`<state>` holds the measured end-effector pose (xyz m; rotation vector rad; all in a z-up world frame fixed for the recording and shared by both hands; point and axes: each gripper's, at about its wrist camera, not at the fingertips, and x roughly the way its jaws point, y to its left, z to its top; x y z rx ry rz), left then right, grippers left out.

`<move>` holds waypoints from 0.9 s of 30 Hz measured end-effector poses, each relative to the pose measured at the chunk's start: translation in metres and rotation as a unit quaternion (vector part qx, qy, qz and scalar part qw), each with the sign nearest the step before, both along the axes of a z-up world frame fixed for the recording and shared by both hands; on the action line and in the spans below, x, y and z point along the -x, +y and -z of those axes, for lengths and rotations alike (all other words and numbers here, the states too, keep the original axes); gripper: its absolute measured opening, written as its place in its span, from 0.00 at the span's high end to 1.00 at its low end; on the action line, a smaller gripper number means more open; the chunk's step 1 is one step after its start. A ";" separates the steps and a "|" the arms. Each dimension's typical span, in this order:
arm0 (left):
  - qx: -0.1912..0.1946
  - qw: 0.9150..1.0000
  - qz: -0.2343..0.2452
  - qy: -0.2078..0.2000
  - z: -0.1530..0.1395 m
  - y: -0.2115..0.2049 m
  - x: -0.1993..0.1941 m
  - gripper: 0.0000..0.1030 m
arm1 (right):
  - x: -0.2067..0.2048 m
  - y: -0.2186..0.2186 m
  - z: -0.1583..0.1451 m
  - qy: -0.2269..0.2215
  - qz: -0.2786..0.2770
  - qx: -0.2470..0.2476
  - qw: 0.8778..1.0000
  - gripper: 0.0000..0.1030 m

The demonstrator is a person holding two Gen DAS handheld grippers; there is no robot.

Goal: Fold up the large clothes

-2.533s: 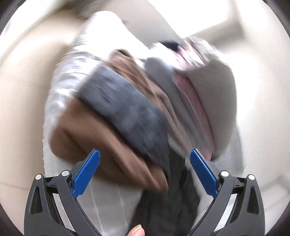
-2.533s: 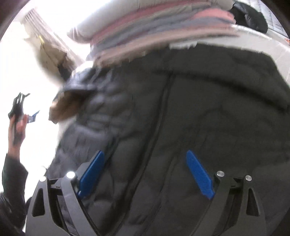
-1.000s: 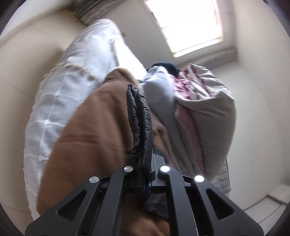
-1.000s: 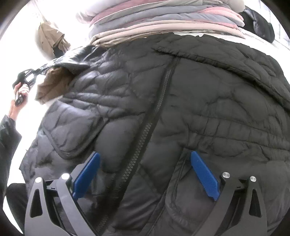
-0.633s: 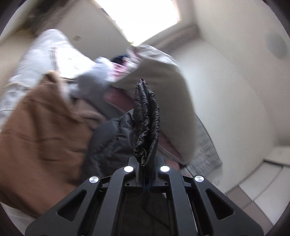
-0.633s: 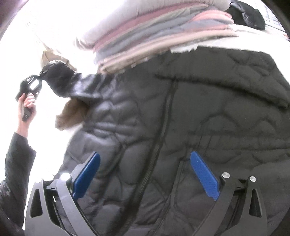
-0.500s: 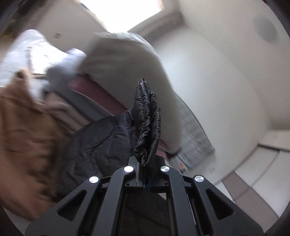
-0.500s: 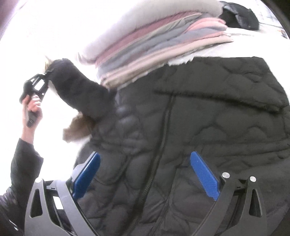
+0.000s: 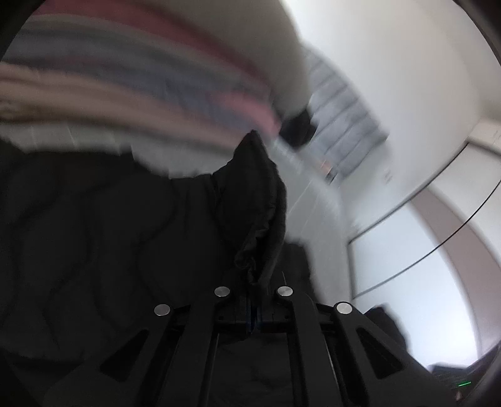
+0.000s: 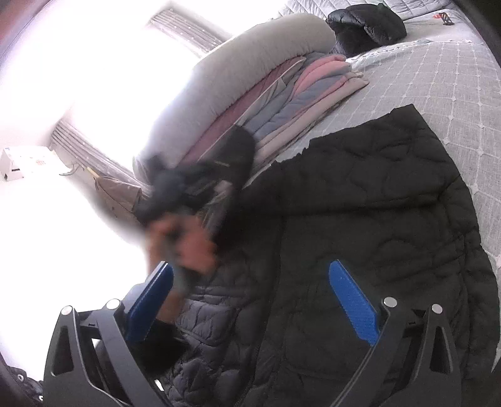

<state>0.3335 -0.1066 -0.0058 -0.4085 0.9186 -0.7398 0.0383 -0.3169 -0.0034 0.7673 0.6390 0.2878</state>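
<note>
A black quilted jacket lies spread on the bed with its zip running down the front. My left gripper is shut on a bunched fold of its sleeve, which stands up between the fingers above the jacket's body. In the right wrist view a person's blurred hand carries that sleeve over the jacket's left side. My right gripper hovers over the lower part of the jacket, its blue pads wide apart and nothing between them.
A stack of folded pink, grey and beige clothes under a grey pillow lies just behind the jacket. Another black garment sits at the back. The grey checked bedspread shows to the right.
My left gripper has swept the sleeve from far out on the left to over the jacket. The right gripper has risen and rolled, still open.
</note>
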 end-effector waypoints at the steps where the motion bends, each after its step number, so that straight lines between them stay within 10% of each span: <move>1: -0.018 1.000 0.008 0.011 0.019 -0.014 0.000 0.99 | 0.000 -0.001 -0.001 -0.001 0.000 -0.002 1.000 0.07; 5: -0.123 0.991 0.033 0.046 0.066 -0.049 0.003 0.98 | 0.004 -0.004 -0.003 -0.004 -0.001 -0.010 1.000 0.07; 9: -0.256 0.966 0.024 -0.015 0.066 -0.066 0.015 0.90 | 0.006 -0.007 -0.003 -0.005 0.000 -0.020 1.000 0.07; 11: -0.324 0.944 0.011 -0.057 0.053 -0.080 0.022 0.78 | 0.006 -0.008 -0.004 -0.005 0.001 -0.021 1.000 0.07; 13: -0.368 0.924 -0.008 -0.106 0.039 -0.085 0.025 0.43 | 0.005 -0.008 -0.002 -0.004 0.001 -0.024 1.000 0.07; 15: -0.384 0.911 -0.020 -0.152 0.024 -0.095 0.029 0.37 | 0.006 -0.008 -0.002 -0.004 0.001 -0.025 1.000 0.07; 21: -0.334 0.928 -0.001 -0.164 -0.003 -0.087 0.033 0.36 | 0.006 -0.012 0.000 -0.008 0.006 -0.033 0.999 0.07; 24: -0.258 0.963 0.005 -0.081 0.006 -0.071 0.013 0.35 | 0.007 -0.014 0.001 -0.008 0.007 -0.038 0.999 0.07; 27: -0.258 0.965 0.037 0.029 0.052 -0.070 -0.009 0.36 | 0.007 -0.013 0.001 -0.006 0.006 -0.036 0.999 0.07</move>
